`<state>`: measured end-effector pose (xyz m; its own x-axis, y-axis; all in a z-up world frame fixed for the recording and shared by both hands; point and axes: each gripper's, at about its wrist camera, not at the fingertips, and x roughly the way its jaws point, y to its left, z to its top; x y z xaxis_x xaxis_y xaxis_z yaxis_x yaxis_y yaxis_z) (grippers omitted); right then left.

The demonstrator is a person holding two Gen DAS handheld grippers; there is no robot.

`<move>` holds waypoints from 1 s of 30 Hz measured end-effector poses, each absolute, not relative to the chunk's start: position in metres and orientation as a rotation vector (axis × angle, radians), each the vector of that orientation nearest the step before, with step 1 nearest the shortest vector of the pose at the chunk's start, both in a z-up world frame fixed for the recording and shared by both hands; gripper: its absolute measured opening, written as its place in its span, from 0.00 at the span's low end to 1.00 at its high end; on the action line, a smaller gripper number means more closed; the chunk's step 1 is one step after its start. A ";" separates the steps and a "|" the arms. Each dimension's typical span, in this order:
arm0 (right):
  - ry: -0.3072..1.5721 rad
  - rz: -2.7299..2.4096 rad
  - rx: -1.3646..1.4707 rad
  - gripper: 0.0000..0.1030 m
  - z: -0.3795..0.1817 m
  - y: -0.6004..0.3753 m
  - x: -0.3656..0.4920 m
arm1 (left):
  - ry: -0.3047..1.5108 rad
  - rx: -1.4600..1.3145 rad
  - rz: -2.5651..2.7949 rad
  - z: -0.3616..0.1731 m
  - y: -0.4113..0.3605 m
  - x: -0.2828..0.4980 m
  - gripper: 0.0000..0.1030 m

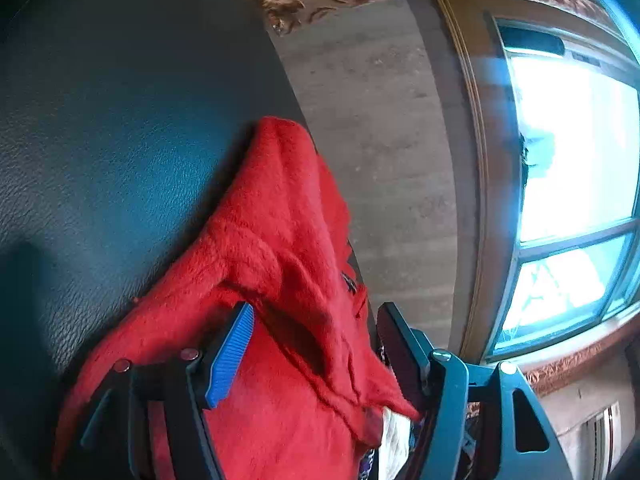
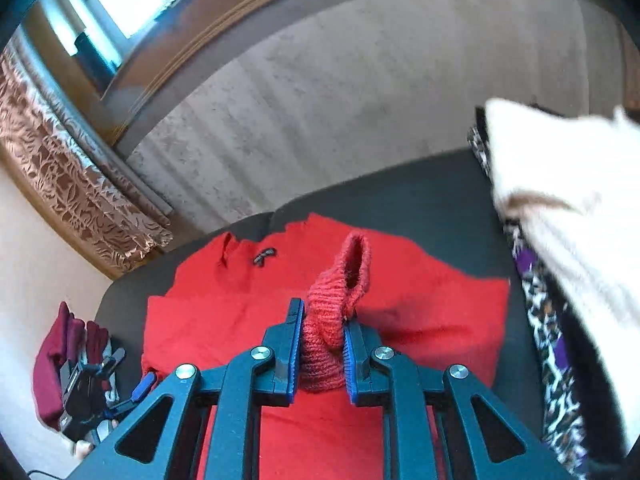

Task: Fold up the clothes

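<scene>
A red fuzzy sweater (image 2: 420,312) lies spread on a dark leather-like surface (image 2: 420,200). My right gripper (image 2: 323,320) is shut on the sweater's ribbed cuff (image 2: 332,304), which stands up in a loop above the garment. In the left wrist view the sweater (image 1: 272,248) shows as a bunched fold on the dark surface (image 1: 100,140). My left gripper (image 1: 316,328) stands open, jaws wide. A ridge of red fabric runs between them without being pinched. The left gripper (image 2: 136,390) also shows at the sweater's left edge, held by a hand in a maroon sleeve (image 2: 56,360).
A pile of other clothes sits at the right: a white knit garment (image 2: 560,208) over a leopard-patterned fabric (image 2: 548,360). Behind the surface stand a pale wall (image 2: 360,100), a bright window (image 1: 576,160) and a brown patterned curtain (image 2: 60,184).
</scene>
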<state>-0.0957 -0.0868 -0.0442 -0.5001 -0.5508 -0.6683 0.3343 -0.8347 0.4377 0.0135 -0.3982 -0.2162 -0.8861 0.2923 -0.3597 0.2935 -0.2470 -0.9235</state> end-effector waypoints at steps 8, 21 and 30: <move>-0.315 -2.256 1.003 0.18 0.001 -0.103 -0.086 | 2.030 0.636 -2.205 -0.227 -0.417 0.013 0.52; -0.317 -2.263 1.184 0.19 -0.049 -0.087 -0.080 | 1.978 0.541 -2.189 -0.221 -0.422 0.050 0.26; -0.535 -2.145 1.337 0.36 -0.116 -0.058 -0.083 | 2.011 0.676 -2.209 -0.228 -0.403 0.041 0.46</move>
